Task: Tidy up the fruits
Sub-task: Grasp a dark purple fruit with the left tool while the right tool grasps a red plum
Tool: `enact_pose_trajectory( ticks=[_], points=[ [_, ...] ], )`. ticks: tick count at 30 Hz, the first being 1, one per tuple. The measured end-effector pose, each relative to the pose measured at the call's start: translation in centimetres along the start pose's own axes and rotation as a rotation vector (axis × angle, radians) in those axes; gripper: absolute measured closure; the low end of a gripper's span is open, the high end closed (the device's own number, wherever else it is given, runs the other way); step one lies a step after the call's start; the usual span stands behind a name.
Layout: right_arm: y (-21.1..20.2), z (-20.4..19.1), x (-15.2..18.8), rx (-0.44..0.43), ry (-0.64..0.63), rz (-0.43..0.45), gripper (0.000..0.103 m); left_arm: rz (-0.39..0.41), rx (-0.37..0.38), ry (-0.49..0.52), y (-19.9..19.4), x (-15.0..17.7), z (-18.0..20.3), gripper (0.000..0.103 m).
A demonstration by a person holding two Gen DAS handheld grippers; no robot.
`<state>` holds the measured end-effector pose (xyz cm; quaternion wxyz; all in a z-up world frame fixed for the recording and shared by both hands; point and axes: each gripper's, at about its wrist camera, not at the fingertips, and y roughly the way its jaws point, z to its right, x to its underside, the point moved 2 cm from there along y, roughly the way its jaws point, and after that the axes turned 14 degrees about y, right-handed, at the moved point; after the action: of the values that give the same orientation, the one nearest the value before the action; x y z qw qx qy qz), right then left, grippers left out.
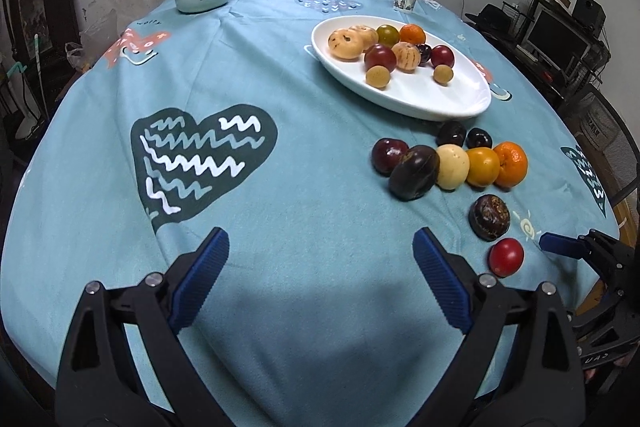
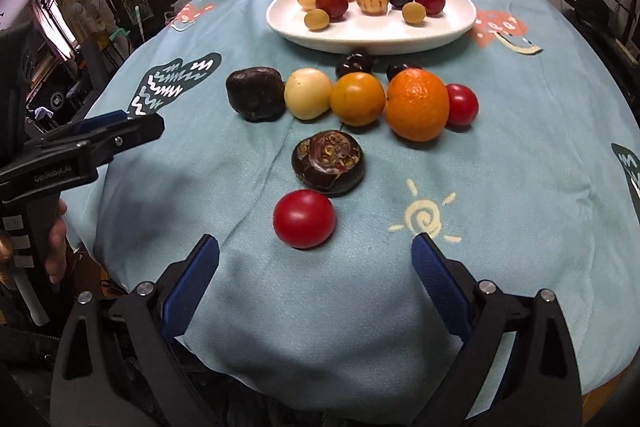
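Right wrist view: right claw (image 2: 315,247) gapes wide and empty just short of a round red fruit (image 2: 303,224) near the bench's (image 2: 520,187) front edge; left claw (image 1: 321,239) likewise spread, holding nothing.

The orange (image 2: 418,105) is hiding most of a dark plum (image 2: 400,68) behind it; the right gripper (image 1: 560,245) is running off the picture's right edge.

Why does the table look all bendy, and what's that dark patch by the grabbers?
Left wrist view: the fisheye lens curves the table, and the left gripper casts a shadow on the cloth. Right wrist view: same bend, shadow under the right gripper, window glare up top.
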<state>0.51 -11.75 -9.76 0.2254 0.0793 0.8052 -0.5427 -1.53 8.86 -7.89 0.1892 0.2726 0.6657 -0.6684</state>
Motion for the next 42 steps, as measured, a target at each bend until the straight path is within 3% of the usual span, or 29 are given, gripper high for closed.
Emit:
enact_pose_trajectory(
  ticks=[1,3,5,9,11,16,23,25,26,28,29,32,33,35,42],
  points=[
    [-0.1,-0.2,0.0,0.001,-0.008,0.01,0.007,-0.001,0.002,-0.002,0.0,0.1,0.0,0.008],
    [-0.1,-0.6,0.1,0.008,-0.032,0.029,0.021,-0.001,0.006,-0.003,0.0,0.2,-0.1,0.008],
    [0.2,-0.9,0.0,-0.002,-0.046,0.018,0.047,0.001,0.01,-0.001,0.0,0.2,-0.1,0.008],
    [1.6,-1.2,-0.2,0.002,-0.057,-0.01,0.055,-0.003,0.018,0.002,0.2,0.3,0.0,0.008],
    [1.9,-1.4,-0.4,0.049,-0.086,0.02,0.07,-0.008,0.021,0.003,0.4,0.2,0.1,0.008],
    [0.7,-0.5,-0.7,0.071,-0.07,0.064,0.07,-0.01,0.037,0.014,0.8,-0.6,0.7,0.008],
    [-1.2,3.8,-1.1,0.098,0.042,0.106,0.07,0.005,0.021,0.091,3.3,-2.7,3.8,0.009],
    [-1.3,4.4,-1.1,0.081,0.057,0.104,0.07,0.005,0.009,0.122,4.2,-3.3,4.7,0.02],
    [-1.3,4.7,-1.1,0.074,0.061,0.103,0.07,-0.005,0.014,0.138,4.8,-3.6,5.2,0.035],
    [-1.5,4.9,-1.1,0.066,0.068,0.106,0.07,-0.025,0.043,0.147,6.0,-4.2,5.6,0.054],
    [-1.5,5.0,-1.1,0.063,0.071,0.107,0.07,-0.031,0.064,0.143,6.4,-4.3,5.8,0.058],
    [-1.7,5.6,-1.1,0.057,0.089,0.107,0.07,-0.029,0.057,0.157,6.9,-4.6,6.4,0.063],
    [-1.7,5.9,-1.2,0.056,0.096,0.107,0.07,-0.026,0.062,0.17,6.8,-4.6,6.7,0.071],
    [-1.6,6.0,-1.3,0.055,0.106,0.105,0.07,-0.033,0.087,0.179,6.6,-4.4,7.1,0.078],
    [-0.6,6.0,-1.1,0.041,0.117,0.072,0.069,-0.043,0.114,0.15,7.7,-4.7,6.9,0.078]
  ],
)
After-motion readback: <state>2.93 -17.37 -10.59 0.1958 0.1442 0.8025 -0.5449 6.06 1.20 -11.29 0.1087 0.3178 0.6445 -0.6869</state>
